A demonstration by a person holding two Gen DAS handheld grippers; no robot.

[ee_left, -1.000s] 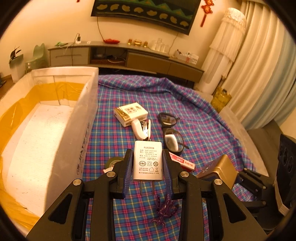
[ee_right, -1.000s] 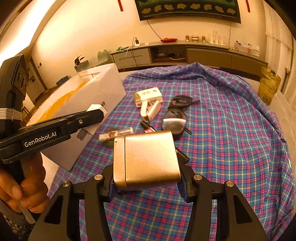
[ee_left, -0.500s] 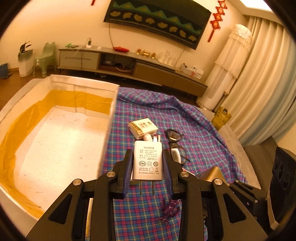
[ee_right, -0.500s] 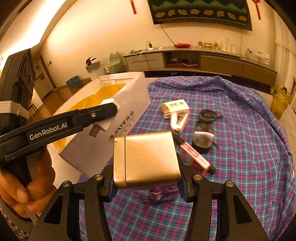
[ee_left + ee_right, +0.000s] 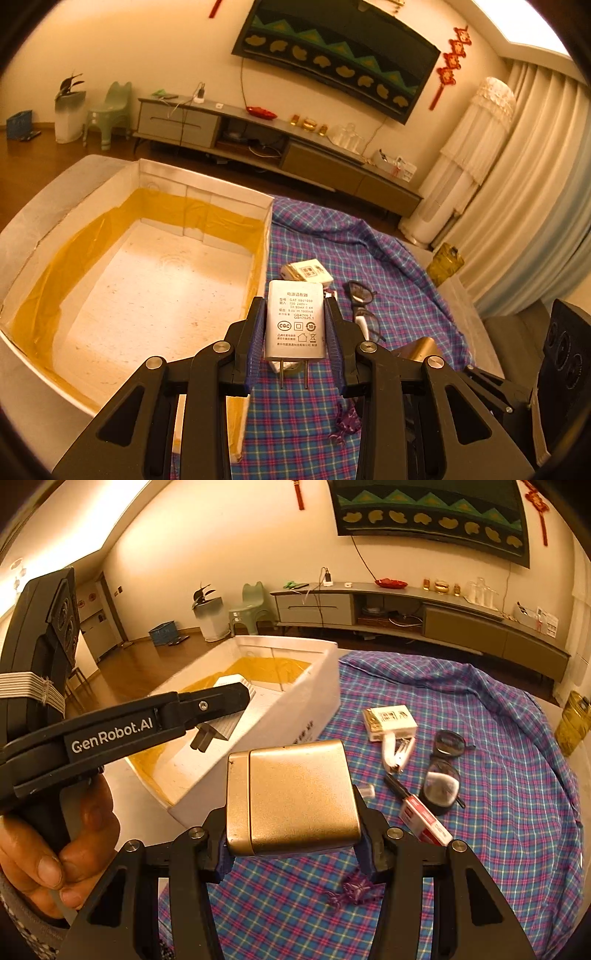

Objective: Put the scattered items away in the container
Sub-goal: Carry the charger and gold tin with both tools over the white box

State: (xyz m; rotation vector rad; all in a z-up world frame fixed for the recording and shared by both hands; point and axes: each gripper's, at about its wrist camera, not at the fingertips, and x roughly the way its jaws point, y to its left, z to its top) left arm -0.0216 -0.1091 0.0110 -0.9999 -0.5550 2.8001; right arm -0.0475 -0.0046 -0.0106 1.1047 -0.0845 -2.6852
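My left gripper (image 5: pixel 295 332) is shut on a white power adapter (image 5: pixel 295 321), prongs pointing back at the camera, held above the right wall of the white foam box (image 5: pixel 236 254) with yellow tape inside. My right gripper (image 5: pixel 293 834) is shut on a gold rectangular case (image 5: pixel 293 797), raised over the plaid cloth to the right of the box (image 5: pixel 314 701). In the right wrist view the left gripper (image 5: pixel 225 716) hangs over the box with the adapter (image 5: pixel 231 686). On the cloth lie a small white carton (image 5: pixel 389 718), a white stapler (image 5: pixel 395 751), glasses (image 5: pixel 445 762), a red-and-white tube (image 5: pixel 424 818) and a purple clip (image 5: pixel 352 891).
A blue plaid cloth (image 5: pixel 498 812) covers the round table. A person's hand (image 5: pixel 48 853) grips the left handle at the lower left. A TV cabinet (image 5: pixel 424 620), a green stool and a bin stand by the far wall. Curtains (image 5: pixel 535 184) hang at the right.
Both grippers have risen and moved left toward the box with their loads. The box interior now fills far more of the left wrist view, and the cloth items sit lower and farther off.
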